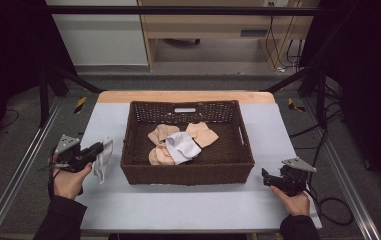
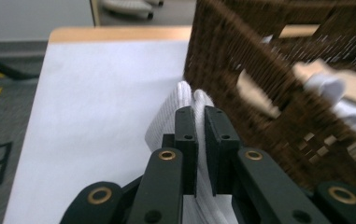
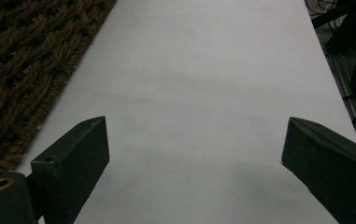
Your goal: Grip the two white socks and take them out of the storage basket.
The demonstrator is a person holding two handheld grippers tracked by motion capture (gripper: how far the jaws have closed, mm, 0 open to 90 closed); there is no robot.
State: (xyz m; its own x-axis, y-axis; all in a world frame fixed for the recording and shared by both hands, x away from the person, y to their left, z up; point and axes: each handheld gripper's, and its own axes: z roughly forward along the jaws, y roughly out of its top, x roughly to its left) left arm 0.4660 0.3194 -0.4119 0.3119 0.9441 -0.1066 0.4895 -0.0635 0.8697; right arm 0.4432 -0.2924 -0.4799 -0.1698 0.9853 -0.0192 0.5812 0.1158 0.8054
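Two grippers sit at opposite sides of a dark brown wicker basket [image 1: 188, 170] on a table covered in pale grey sheeting [image 1: 188, 205]. In the high view, the left gripper [image 1: 98, 148] is held just left of the basket's left wall, and a white sock [image 1: 103, 159] hangs from its tip, drooping toward the table surface beside the basket. The left gripper view shows the hold closely: the left gripper [image 2: 200, 126] has its two black jaws pressed nearly together with the ribbed white sock [image 2: 175, 107] pinched between them, a fold of the fabric bulging out above the jaw tips and more of it running down between the jaws. The woven basket wall [image 2: 241, 70] stands just to the right of that sock (blurred in this view, so I cannot tell whether the fabric touches it).

Inside the basket lie several peach-coloured socks [image 1: 203, 134] heaped loosely around the middle, with another white sock [image 1: 182, 147] lying across them.

The right gripper [image 1: 266, 176] rests low at the table's right side, near the basket's front right corner and apart from it, gripped by the person's right hand [image 1: 293, 200]. In the right gripper view its jaws are spread wide, with bare pale sheeting [image 3: 203, 93] between them and the basket's weave [image 3: 21, 60] at the left edge; the right gripper [image 3: 194, 144] holds nothing.
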